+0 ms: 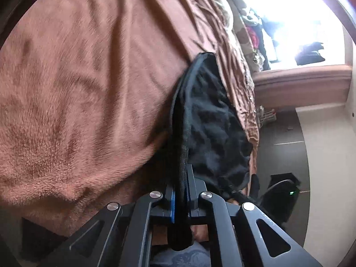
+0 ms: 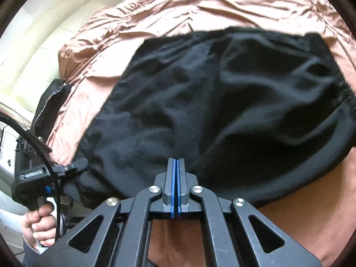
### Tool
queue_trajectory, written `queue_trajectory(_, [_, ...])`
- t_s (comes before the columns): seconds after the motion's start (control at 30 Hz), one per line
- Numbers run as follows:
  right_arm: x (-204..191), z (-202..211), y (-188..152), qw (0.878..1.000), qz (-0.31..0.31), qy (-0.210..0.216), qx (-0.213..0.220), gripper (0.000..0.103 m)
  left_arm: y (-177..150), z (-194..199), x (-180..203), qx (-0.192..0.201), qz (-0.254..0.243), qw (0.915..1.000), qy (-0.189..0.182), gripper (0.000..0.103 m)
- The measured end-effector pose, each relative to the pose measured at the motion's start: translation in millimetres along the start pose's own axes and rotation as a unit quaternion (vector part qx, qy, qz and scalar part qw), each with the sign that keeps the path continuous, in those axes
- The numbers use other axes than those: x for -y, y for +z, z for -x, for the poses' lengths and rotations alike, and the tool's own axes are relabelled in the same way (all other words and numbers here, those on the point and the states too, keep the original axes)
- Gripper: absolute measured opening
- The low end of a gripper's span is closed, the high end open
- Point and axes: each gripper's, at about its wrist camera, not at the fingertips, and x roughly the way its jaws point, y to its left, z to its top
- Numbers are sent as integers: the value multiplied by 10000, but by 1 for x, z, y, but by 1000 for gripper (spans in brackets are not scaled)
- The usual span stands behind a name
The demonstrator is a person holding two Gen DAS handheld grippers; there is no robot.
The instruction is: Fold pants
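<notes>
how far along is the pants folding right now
Early to middle. Done: both tongs have a grip, the left tongs shut on a bunched edge of the black pants, the right tongs shut on another edge. In hand: the pants hang rumpled over the brown blanket. Left: laying them flat and making neat folds.

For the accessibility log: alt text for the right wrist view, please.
The right gripper, jaws shut, pinches the edge of the black pants spread over a brown blanket. At left, the left gripper grips another edge.
</notes>
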Motion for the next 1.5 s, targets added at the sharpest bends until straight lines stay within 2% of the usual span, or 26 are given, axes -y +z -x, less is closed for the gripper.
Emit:
queue_trajectory(0.23, [3, 9, -6, 9996, -72, 267, -14, 0, 5, 12, 46, 95, -394, 9986, -326, 6])
queue_trajectory(0.5, [21, 46, -13, 9972, -286, 537, 431, 1, 11, 4, 97, 0, -814, 9952, -536, 6])
queue_trajectory(0.7, [39, 73, -25, 9943, -490, 617, 720, 1, 13, -20, 136, -159, -1119, 9917, -609, 6])
queue_trajectory(0.97, [66, 105, -45, 9889, -832, 638, 1056, 2, 3, -66, 181, -565, -1502, 9845, -705, 6])
queue_trajectory(1.0, [71, 110, -48, 9880, -872, 623, 1112, 6, 1, -72, 186, -619, -1538, 9836, -714, 6])
queue_trajectory(1.07, [75, 118, -53, 9869, -922, 577, 1193, 25, -1, -86, 195, -742, -1610, 9815, -726, 6])
queue_trajectory(1.1, [76, 121, -55, 9859, -942, 562, 1260, 42, -3, -93, 198, -797, -1644, 9805, -724, 6])
queue_trajectory(1.13, [80, 126, -58, 9847, -963, 547, 1345, 49, -4, -100, 202, -856, -1671, 9796, -719, 6])
queue_trajectory(1.5, [110, 168, -88, 9762, -1353, 492, 1621, 49, -31, -170, 228, -1522, -1927, 9673, -638, 6])
